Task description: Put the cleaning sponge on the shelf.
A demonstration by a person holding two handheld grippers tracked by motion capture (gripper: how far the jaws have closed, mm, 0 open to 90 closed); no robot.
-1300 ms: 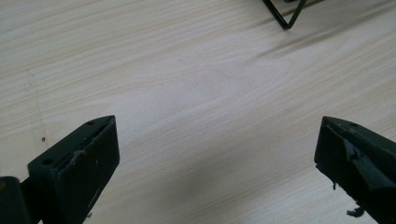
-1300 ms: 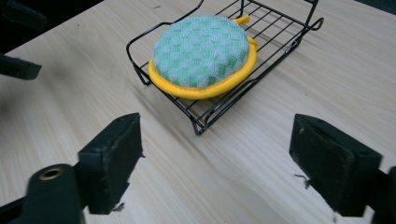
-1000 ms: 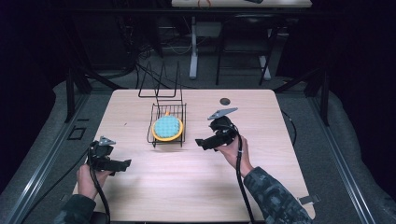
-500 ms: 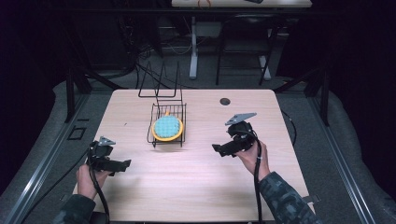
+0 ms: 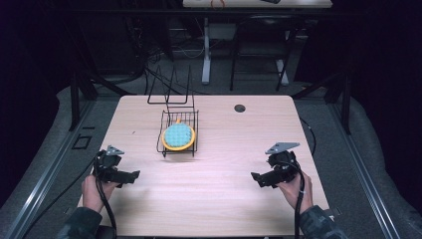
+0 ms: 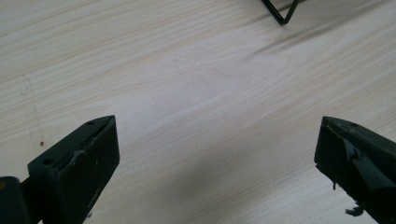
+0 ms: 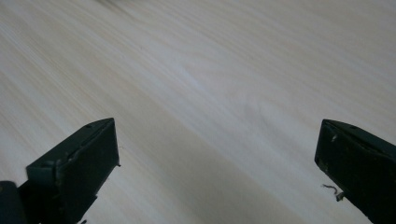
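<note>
**Both grippers wide apart, empty, low over table**

Table [image 5: 214, 199]: light wood, fills most of the high view; both grippers sit near its 6 o'clock edge, well apart from each other.

Wire rack [image 5: 179, 130]: black, just past table centre toward 12 o'clock. Inside it lies a blue round pad on a yellow dish [image 5: 178, 137]. A taller wire frame [image 5: 171, 89] stands right behind it at 12 o'clock. One corner of the rack's wire [image 6: 280, 11] shows at 1 o'clock in the left gripper view.

Left gripper [image 5: 118, 172]: at 8 o'clock on the table, jaws spread wide w/ nothing between, bare wood under them in its own view [image 6: 217, 154]. Held in the person's left hand [image 5: 92, 191], forearm coming in from 6 o'clock, jaws pointing toward 3 o'clock.

Right gripper [image 5: 263, 179]: at 4 o'clock, jaws also spread wide, holding nothing, bare wood below [image 7: 217, 154]. Right hand [image 5: 296, 191] grips it from behind, jaws pointing toward 9 o'clock; cable trails back along the sleeve.

Small dark round hole [image 5: 240, 108]: table's far side, approx 1 o'clock, clear of the rack.
</note>
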